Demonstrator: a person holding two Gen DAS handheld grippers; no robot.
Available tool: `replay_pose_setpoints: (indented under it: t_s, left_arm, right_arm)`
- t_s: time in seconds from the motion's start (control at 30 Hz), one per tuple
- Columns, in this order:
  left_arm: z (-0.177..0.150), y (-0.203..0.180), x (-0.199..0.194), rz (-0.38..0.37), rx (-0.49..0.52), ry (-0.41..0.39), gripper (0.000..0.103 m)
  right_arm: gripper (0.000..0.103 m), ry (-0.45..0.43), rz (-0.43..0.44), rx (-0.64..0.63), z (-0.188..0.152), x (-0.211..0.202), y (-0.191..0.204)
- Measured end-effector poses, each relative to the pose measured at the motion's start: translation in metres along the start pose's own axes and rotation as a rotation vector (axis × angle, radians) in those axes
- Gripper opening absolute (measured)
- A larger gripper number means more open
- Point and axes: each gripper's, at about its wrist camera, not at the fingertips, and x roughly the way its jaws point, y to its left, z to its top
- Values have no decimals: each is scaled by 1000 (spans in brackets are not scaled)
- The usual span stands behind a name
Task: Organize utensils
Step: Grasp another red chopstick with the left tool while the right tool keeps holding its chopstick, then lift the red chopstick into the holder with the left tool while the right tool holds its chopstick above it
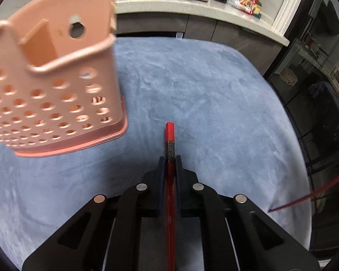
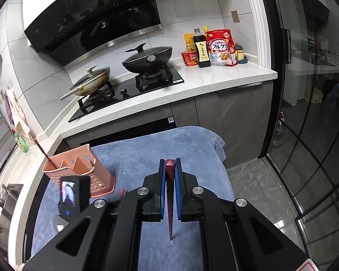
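The left gripper (image 1: 169,160) is clamped on a red chopstick (image 1: 170,133) above the blue plush cloth (image 1: 203,94). The right gripper (image 2: 170,164) pinches a second dark-red chopstick (image 2: 170,176). Farther off, the perforated pink plastic utensil holder (image 2: 83,171) stands on the cloth with another dark chopstick (image 2: 43,152) leaning in its left compartment. A stove (image 2: 128,90) sits beyond.

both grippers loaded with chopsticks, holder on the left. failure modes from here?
1. The pink holder stands free on soft blue cloth; a sideways nudge from an incoming tip could tip it.
2. The left hand-held gripper pinches its red chopstick near one end, so it may pivot.
3. The right hand-held gripper must pass the left unit to reach the holder; collision is possible.
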Motion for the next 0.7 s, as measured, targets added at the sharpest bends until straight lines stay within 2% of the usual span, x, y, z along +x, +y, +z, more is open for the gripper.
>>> replay_pose_setpoints:
  t_s: [0.2,0.37,0.7]
  left_arm:
    - [-4,9,-56,-20,-27,-83,7]
    - [-6,20,-120,-39,-41,-185,7]
    - [-5,52,-231,-28,-88,-373,7]
  right_arm:
    - [7,-21,17,-6,0,-17,7]
    - [7,-38,63,-9,0,-35,20]
    - [7,-81,176,-56,9,-58,74]
